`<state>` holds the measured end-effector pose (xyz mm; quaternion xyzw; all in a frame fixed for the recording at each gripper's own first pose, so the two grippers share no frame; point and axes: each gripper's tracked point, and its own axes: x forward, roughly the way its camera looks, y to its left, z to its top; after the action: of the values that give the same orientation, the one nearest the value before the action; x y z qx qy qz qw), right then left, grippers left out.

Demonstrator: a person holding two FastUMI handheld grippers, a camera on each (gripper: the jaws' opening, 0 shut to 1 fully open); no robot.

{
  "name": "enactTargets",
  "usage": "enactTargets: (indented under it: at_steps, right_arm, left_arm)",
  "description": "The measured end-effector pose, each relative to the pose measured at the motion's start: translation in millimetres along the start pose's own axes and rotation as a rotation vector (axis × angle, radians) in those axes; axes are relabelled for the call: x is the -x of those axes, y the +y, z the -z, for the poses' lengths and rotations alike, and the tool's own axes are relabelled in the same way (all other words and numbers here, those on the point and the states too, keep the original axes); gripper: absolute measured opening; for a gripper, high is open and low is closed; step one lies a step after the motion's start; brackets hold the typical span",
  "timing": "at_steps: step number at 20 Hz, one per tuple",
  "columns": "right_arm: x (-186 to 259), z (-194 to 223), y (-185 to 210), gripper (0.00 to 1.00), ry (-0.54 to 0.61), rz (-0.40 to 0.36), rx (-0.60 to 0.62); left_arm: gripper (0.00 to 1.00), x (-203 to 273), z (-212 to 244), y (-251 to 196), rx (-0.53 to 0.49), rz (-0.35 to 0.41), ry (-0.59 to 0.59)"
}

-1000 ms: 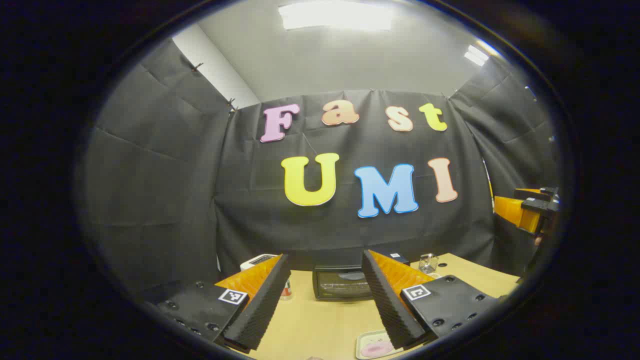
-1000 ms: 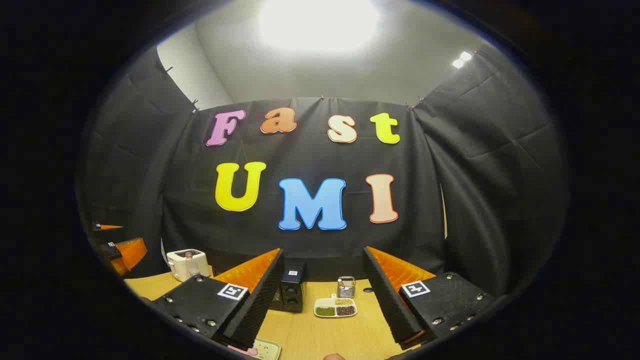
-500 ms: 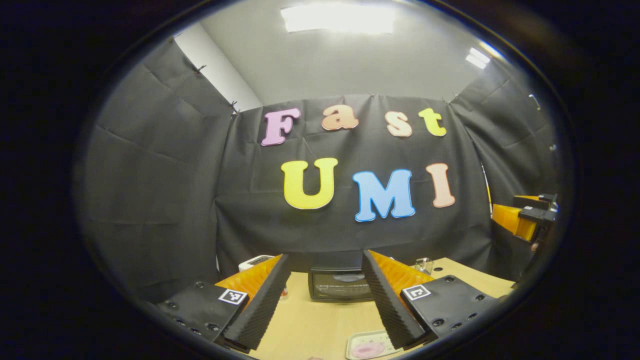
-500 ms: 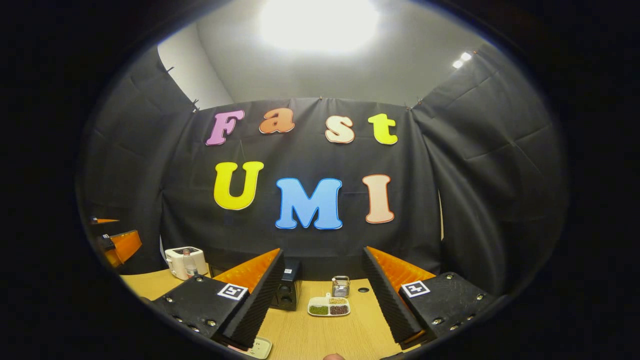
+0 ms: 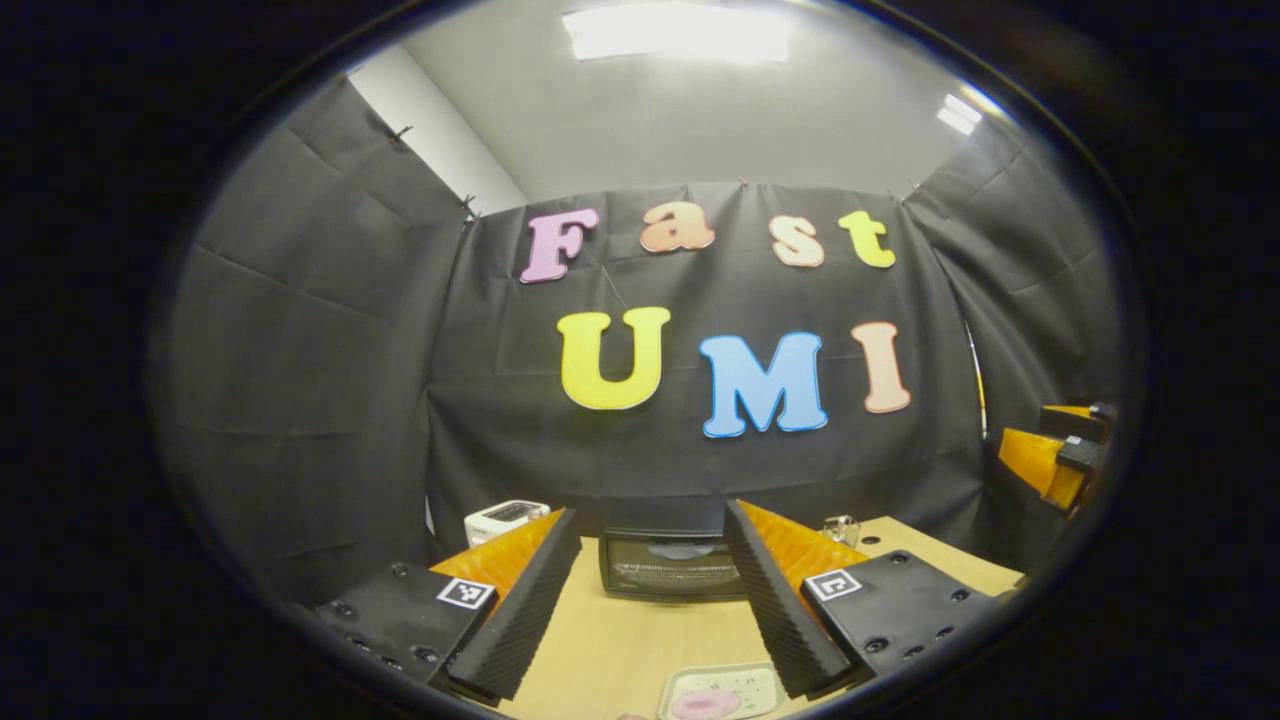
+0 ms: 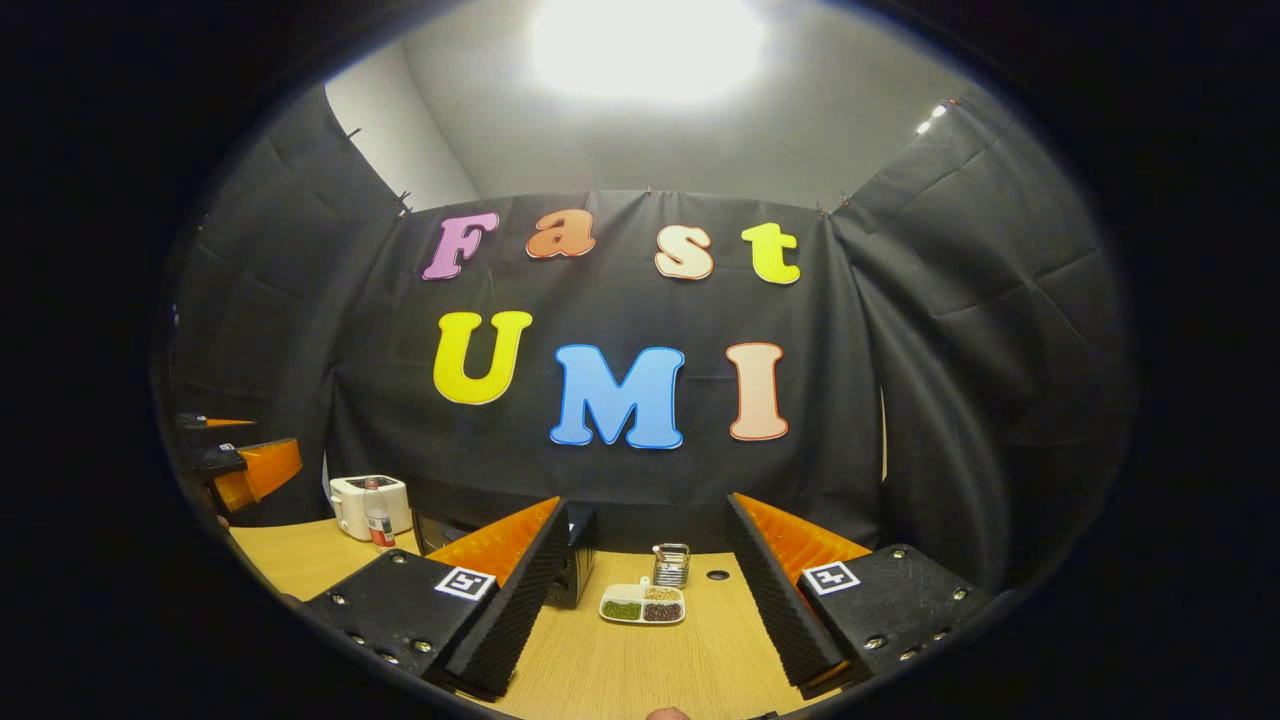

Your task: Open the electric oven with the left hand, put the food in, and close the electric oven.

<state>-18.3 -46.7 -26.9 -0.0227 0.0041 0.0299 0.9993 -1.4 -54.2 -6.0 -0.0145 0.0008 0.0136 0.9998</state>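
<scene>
The black electric oven (image 5: 662, 566) stands at the back of the wooden table (image 5: 610, 650) with its glass door shut. My left gripper (image 5: 651, 513) hangs open in front of it, a good way short of the door, with nothing between its fingers. A pale tray (image 5: 722, 692) with a pink piece of food lies on the table just below the left gripper. My right gripper (image 6: 646, 502) is open and holds nothing, over the right part of the table. It also shows at the right edge of the left gripper view (image 5: 1052, 456).
A white toaster (image 5: 505, 520) stands left of the oven, with a small bottle (image 6: 378, 520) beside it. Ahead of the right gripper lie a divided dish of beans (image 6: 642, 606), a metal holder (image 6: 672, 563) and a black box (image 6: 576, 562).
In the left gripper view the oven has grown larger and, with the food tray, slid left. In the right gripper view the dish has drifted left. Both grippers stay open.
</scene>
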Motion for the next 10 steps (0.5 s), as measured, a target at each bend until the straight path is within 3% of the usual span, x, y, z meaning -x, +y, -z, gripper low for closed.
enactTargets:
  at_steps: [10]
  right_arm:
    - [-12,8,-22,0.96,0.014,0.034,-0.018]
  left_arm:
    - [1.0,-91,30,-21,-0.006,0.032,0.039]
